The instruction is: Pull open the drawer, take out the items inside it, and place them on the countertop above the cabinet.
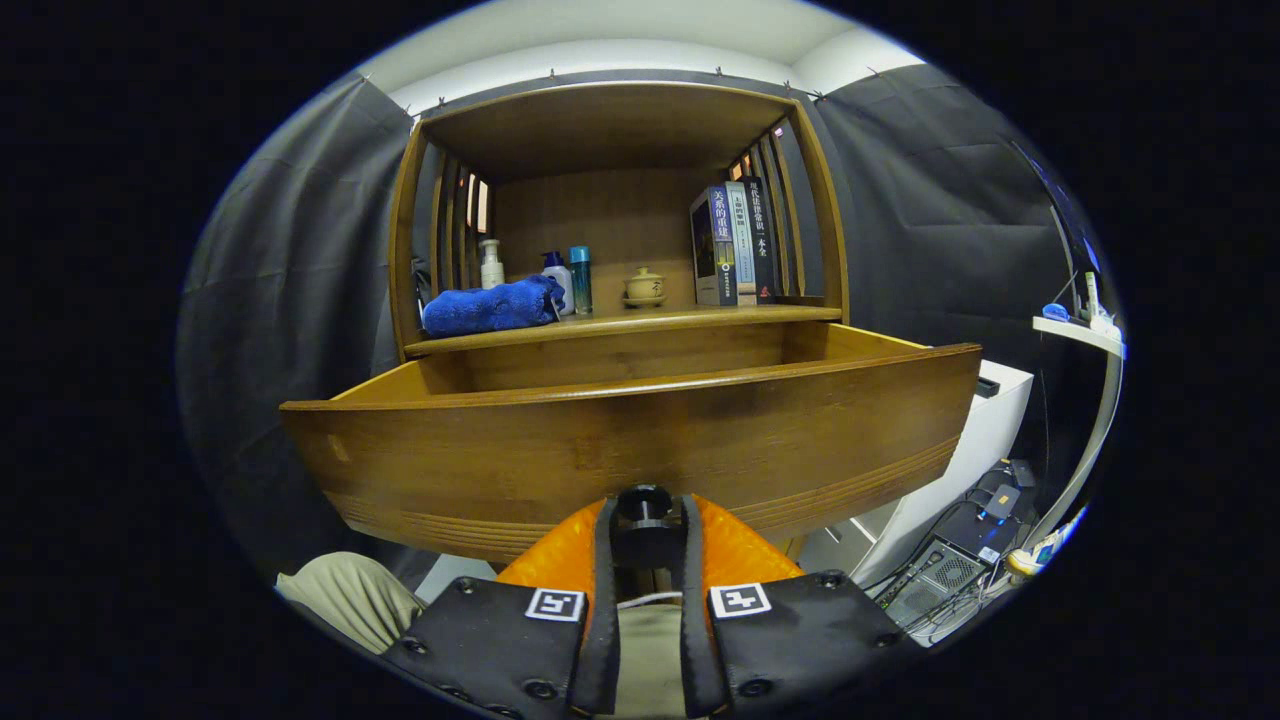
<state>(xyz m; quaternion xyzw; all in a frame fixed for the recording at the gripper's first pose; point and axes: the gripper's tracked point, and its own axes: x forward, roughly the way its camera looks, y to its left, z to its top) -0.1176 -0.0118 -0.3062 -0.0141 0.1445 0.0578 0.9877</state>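
Between the fingertips of the gripper, the black drawer knob sits pinched on the wooden drawer, which juts out from the cabinet beneath the countertop. Above, a blue towel lies beside bottles; books stand right.

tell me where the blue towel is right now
In the gripper view the blue towel lies on the countertop above the open drawer, beside the bottles, well beyond the tool clamped on the knob.
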